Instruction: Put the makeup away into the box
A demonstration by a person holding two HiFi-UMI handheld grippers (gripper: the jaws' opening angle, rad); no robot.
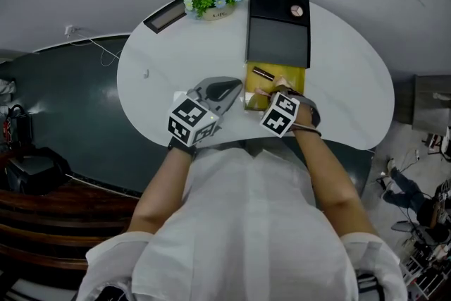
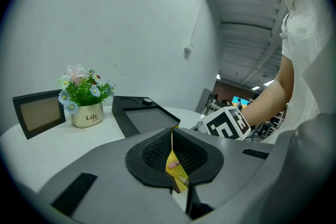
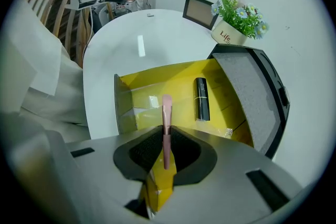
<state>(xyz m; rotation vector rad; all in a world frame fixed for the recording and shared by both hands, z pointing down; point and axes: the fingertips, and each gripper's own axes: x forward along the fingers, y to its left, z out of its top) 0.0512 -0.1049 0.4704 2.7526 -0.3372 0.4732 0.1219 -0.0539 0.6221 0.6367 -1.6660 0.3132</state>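
The left gripper (image 2: 174, 165) has its jaws pinched shut on a yellow flap (image 2: 171, 157) at the box's near edge, probably to steady the box (image 3: 173, 75) and keep it open. The right gripper (image 3: 166, 152) points steeply down over the box, its jaws narrow and clamped on a slim pink makeup stick (image 3: 167, 118), which looks ready to be lowered in. A black tube (image 3: 201, 98) already lies inside the box, beside its opened lid (image 3: 247, 89) on the desk (image 3: 121, 44)
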